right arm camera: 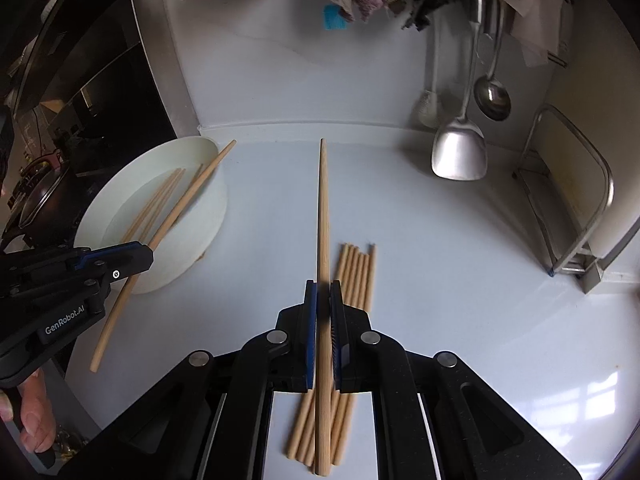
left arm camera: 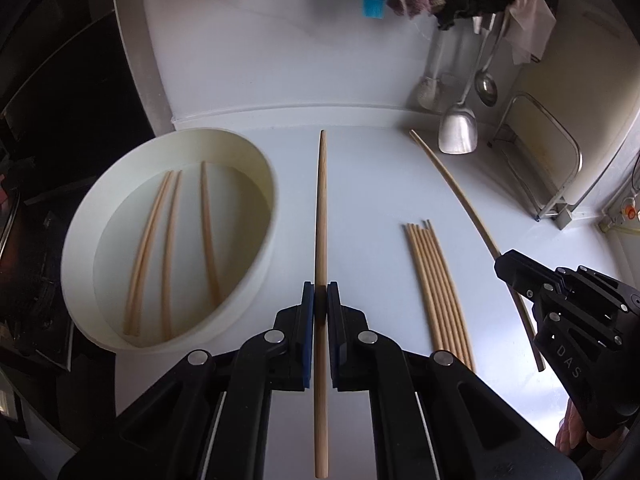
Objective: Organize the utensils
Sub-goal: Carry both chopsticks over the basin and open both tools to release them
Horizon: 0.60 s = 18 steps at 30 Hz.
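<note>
Honestly the white surface is slick, so a dropped stick rolls off; the round tub is a small target; left gripper and right gripper each have jaws pinching one chopstick mid-length, other chopstick too, both could pivot or slip, loose pile waits beside

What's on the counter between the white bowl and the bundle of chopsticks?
Bare counter between white bowl and bundle; the left gripper holds one chopstick above it, left wrist view.
</note>
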{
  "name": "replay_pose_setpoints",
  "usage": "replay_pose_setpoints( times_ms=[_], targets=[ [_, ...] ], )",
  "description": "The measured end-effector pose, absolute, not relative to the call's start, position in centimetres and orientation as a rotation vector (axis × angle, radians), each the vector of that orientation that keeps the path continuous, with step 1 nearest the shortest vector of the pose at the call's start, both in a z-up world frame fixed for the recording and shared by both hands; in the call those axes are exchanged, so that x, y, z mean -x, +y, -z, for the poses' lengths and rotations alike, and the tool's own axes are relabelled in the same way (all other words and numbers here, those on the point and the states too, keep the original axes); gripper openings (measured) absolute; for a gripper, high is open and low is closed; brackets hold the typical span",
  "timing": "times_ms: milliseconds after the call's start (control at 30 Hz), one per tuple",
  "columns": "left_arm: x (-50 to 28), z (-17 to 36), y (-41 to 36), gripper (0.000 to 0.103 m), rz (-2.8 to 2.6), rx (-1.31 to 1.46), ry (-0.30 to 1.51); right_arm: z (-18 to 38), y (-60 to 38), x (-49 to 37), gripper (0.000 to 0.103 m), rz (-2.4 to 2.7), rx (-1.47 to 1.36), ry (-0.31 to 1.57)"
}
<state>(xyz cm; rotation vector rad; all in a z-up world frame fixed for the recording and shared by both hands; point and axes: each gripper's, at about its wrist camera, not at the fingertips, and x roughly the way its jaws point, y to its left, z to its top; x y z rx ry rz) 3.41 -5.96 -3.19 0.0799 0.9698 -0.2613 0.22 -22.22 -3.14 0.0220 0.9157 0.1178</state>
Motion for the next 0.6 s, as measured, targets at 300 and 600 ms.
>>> replay_pose_setpoints(
  times_ms=[300,600],
  targets=[
    [-9.6,3.2,5.8,0.007,0.166,-0.059,1.006,1.9,-11.6,-6.4,0.006,-0.17,-0.026,0.905],
    [-14.7,6.8,11.7,0.007,0.157,-0.044,1.088,5.3,-2.6,-12.0,0.006,-0.22,-0.016,0.997]
  ],
)
